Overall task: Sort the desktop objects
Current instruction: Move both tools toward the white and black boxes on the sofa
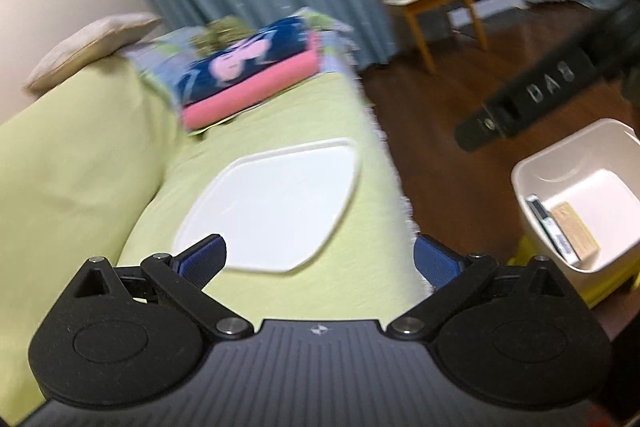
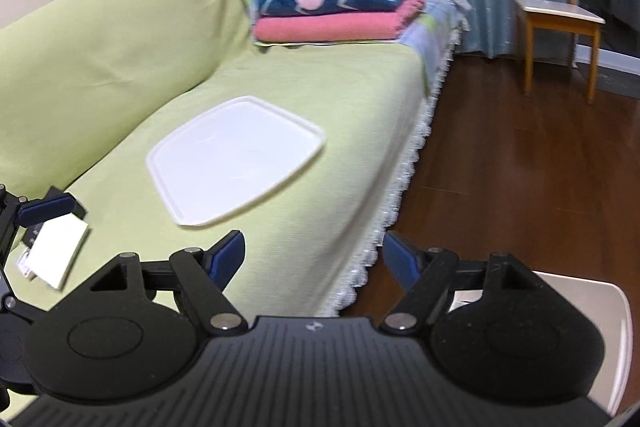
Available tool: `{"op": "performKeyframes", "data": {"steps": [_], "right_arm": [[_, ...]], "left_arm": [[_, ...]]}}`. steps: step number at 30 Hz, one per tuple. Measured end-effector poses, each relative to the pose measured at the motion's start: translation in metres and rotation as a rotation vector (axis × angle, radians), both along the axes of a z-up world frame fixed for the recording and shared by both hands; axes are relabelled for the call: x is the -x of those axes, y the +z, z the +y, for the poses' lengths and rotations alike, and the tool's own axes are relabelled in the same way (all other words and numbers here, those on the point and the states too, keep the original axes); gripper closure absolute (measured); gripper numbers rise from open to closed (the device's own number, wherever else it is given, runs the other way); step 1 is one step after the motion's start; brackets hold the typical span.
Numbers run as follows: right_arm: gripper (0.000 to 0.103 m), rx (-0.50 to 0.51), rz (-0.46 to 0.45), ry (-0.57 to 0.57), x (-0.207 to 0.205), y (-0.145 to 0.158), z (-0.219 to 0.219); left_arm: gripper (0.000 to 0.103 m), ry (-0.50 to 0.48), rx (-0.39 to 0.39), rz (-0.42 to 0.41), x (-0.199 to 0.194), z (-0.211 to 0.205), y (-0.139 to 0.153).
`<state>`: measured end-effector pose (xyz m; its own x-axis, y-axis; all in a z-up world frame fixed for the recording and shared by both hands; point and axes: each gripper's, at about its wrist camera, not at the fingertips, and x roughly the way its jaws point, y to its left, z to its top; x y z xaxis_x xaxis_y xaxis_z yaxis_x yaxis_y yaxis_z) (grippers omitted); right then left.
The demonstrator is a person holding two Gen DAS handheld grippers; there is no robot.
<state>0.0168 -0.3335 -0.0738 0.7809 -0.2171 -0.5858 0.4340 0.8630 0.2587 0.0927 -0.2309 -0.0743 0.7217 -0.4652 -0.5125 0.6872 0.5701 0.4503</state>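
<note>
Both handheld tools hover over a sofa draped in a light green cloth cover (image 2: 120, 39), and neither carries anything. The left gripper (image 1: 320, 261) has its blue-padded fingers spread wide with only the cover and the tray edge showing between them; the right gripper (image 2: 314, 255) is likewise splayed and empty, poised over the seat's lace-trimmed front edge. A flat white plastic tray with rounded corners (image 2: 236, 159) lies bare on the seat, probably laid there as a work surface, so that small things sit level instead of sinking into the cushion. On the wooden floor beside the sofa stands a white plastic bin (image 1: 532, 183), and inside it lie a tan rectangular block (image 1: 576, 233) and a dark-edged flat item (image 1: 552, 227) set side by side against one wall, which suggests the bin is the sorting destination and already partly filled. In the right wrist view, at the left edge, a white card or small box over something dark (image 2: 56, 251) rests on the seat near the left tool's blue finger; this looks like what remains to be sorted, though what it is cannot be told. A stack of folded blankets, navy on pink (image 2: 336, 7), sits well apart at the far end.
</note>
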Motion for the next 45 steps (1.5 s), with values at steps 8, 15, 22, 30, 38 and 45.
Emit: {"op": "performKeyframes", "data": {"steps": [8, 15, 22, 30, 38, 45], "right_arm": [[0.030, -0.040, -0.101, 0.058, -0.024, -0.005, 0.036], [0.030, -0.048, -0.129, 0.121, -0.051, -0.013, 0.064], [0.030, -0.047, -0.128, 0.168, -0.075, -0.020, 0.090], [0.030, -0.001, -0.161, 0.250, -0.102, -0.016, 0.121], [0.030, 0.037, -0.187, 0.339, -0.123, -0.016, 0.156], [0.030, 0.144, -0.215, 0.466, -0.134, -0.022, 0.190]], "left_arm": [[0.002, 0.155, 0.089, 0.011, -0.017, 0.035, 0.012], [0.002, 0.287, 0.161, 0.022, -0.034, 0.067, 0.017], [0.001, 0.409, 0.223, 0.027, -0.051, 0.106, 0.014], [0.001, 0.517, 0.245, 0.047, -0.063, 0.147, 0.004], [0.001, 0.674, 0.269, 0.050, -0.074, 0.192, -0.008], [0.001, 0.764, 0.306, 0.083, -0.093, 0.217, -0.020]]}}
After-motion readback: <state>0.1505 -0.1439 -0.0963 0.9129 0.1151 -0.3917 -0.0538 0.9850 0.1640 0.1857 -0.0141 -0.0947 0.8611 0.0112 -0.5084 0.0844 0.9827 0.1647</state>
